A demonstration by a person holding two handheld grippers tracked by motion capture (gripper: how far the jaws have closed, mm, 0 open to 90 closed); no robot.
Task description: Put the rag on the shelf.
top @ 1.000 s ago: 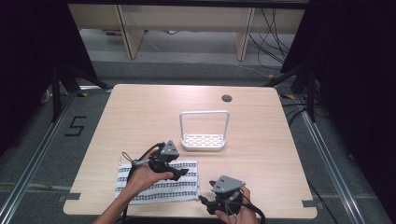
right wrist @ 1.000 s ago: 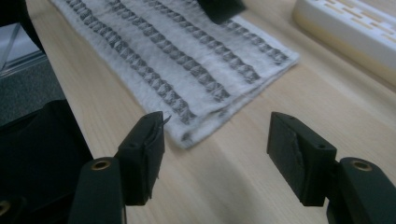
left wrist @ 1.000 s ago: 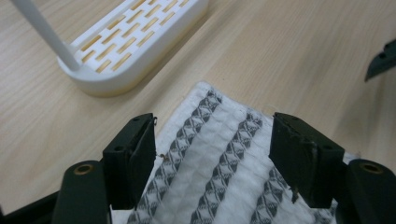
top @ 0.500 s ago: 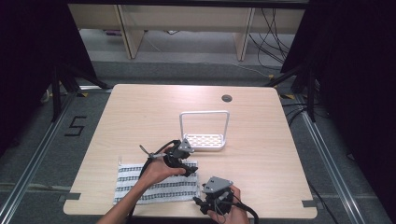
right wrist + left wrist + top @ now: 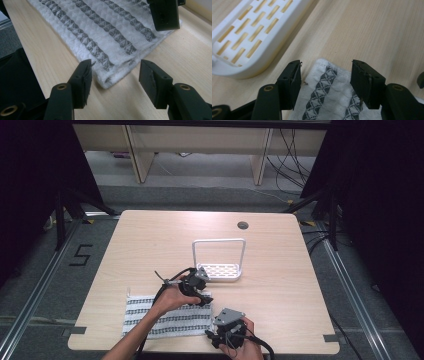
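Observation:
A white towel [image 5: 165, 317] with dark patterned stripes lies flat near the table's front edge. My left gripper [image 5: 204, 298] is down at its far right corner. In the left gripper view the left gripper [image 5: 326, 67] has that corner of the towel [image 5: 324, 97] between its jaws, which have just been closing; the pads do not press on the cloth. My right gripper [image 5: 212, 336] sits at the near right corner. In the right gripper view the right gripper [image 5: 116, 66] straddles the towel [image 5: 105, 27] edge, its jaws a little narrower than a second ago and not pinching.
A white slotted rack [image 5: 218, 270] with an upright hoop stands just beyond the left gripper, and its rim [image 5: 249, 37] is close to the left jaw. The wooden table [image 5: 150, 245] has a round cable hole [image 5: 243, 225] at the back.
My left hand has moved right along the towel's far edge to its right corner and dropped lower. The right hand has barely shifted.

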